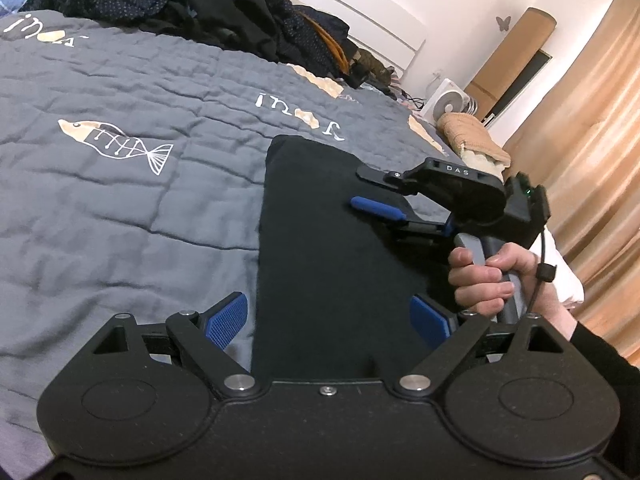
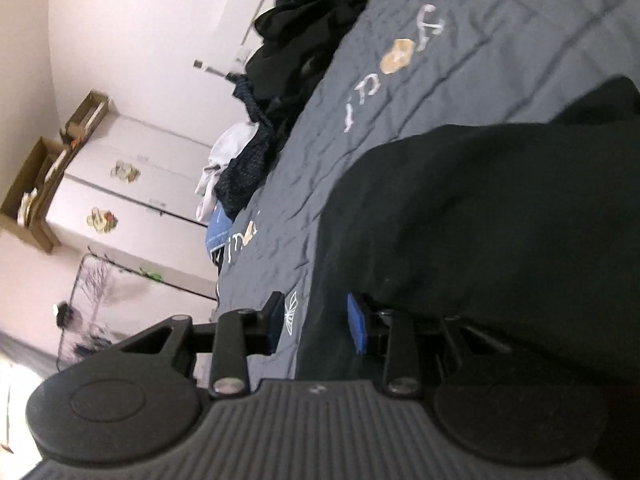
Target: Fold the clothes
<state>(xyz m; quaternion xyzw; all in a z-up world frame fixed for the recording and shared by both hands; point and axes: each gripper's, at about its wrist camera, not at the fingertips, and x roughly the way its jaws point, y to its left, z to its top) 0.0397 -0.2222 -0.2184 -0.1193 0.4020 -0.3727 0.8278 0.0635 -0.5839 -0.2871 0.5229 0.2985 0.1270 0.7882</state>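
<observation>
Folded garment (image 1: 320, 264) flat on quilt (image 1: 120, 200), near bed edge. Clothes pile (image 1: 224, 12) behind it at far side. Fan (image 1: 450, 104) beyond bed, R.

**A home bedroom**

Marked as such by a bed under a grey quilt (image 1: 120, 92) printed with fish and lettering. Beyond the quilt's far edge, a heap of dark clothes (image 1: 208, 12) against a white wall. Off the quilt's right side, peach curtains (image 1: 592, 128); off its other side, a white wardrobe (image 2: 132, 184) topped with cardboard boxes (image 2: 36, 188).
</observation>
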